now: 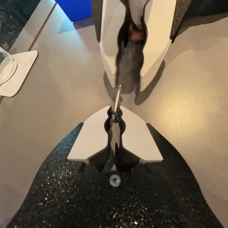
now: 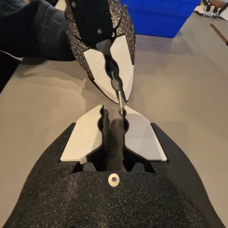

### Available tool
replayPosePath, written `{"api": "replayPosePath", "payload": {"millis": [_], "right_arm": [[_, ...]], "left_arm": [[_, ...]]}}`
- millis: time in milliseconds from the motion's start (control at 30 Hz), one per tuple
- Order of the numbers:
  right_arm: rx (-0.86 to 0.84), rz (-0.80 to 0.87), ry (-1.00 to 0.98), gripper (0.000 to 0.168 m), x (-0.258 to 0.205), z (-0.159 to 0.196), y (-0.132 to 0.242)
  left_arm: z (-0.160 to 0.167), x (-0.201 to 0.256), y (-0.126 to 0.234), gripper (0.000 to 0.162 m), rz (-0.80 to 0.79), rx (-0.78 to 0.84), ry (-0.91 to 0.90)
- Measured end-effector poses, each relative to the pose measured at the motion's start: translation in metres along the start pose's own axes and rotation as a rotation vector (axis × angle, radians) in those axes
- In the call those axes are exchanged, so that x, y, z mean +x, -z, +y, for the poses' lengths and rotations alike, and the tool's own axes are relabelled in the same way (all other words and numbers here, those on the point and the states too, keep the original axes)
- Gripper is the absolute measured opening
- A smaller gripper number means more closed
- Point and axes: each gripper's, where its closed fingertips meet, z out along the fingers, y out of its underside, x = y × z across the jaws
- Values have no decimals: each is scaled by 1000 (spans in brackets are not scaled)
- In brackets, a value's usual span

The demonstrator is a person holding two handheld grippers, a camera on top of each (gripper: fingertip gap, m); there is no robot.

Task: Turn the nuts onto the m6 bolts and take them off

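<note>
A silver M6 bolt [image 1: 116, 98] is held level above the beige table [image 1: 55, 111]. My left gripper [image 1: 115, 108] is shut on the bolt's head end. A small nut [image 1: 119, 86] sits on the far tip of the thread. My right gripper [image 1: 127, 87] faces it, jaws apart, with the nut beside one fingertip. In the right wrist view, the right gripper [image 2: 113, 106] is open. The nut [image 2: 120, 111] lies against the inner face of its right finger [image 2: 135, 129], and its left finger is clear of it. The left gripper [image 2: 121, 100] pinches the bolt [image 2: 120, 102].
A blue bin [image 2: 157, 17] stands at the back of the table and also shows in the left wrist view [image 1: 76, 8]. A white flat base plate [image 1: 18, 69] lies near the table's left edge. A person's dark sleeve [image 2: 30, 30] is behind the left gripper. Only a small space, under 4 cm, lies between the two pairs of fingers. The white flat base plate [image 1: 18, 69] is about equally far from each gripper, around 40 centimetres.
</note>
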Motion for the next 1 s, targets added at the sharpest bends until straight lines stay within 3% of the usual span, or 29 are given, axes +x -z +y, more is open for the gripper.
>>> {"api": "replayPosePath", "payload": {"millis": [33,67,300,400,433,567,667,700,767,833,1000], "right_arm": [[19,-41,-8,12,-5,-2,2],[36,-52,-27,12,-6,-4,4],[24,52,37,38,5,-5,-1],[4,-44,10,10,-8,-2,-1],[10,-54,-4,10,-8,-2,0],[40,40,28,28,4,-7,2],[16,51,48,33,4,-4,-1],[2,36,46,30,2,-2,-1],[-11,-30,28,5,-6,0,0],[-10,-24,17,1,-4,-1,2],[8,65,40,26,7,-4,2]], "left_arm": [[0,0,0,10,-1,0,1],[0,0,0,9,-1,-1,1],[0,0,0,10,-5,3,-9],[0,0,0,10,-4,4,-9],[-1,0,0,10,-4,4,-10],[0,1,0,10,2,4,-10],[-1,1,0,10,1,5,-12],[-1,1,0,10,1,4,-11],[-1,1,0,10,2,5,-11],[-1,1,0,10,3,5,-11],[-1,1,0,10,4,5,-12]]}}
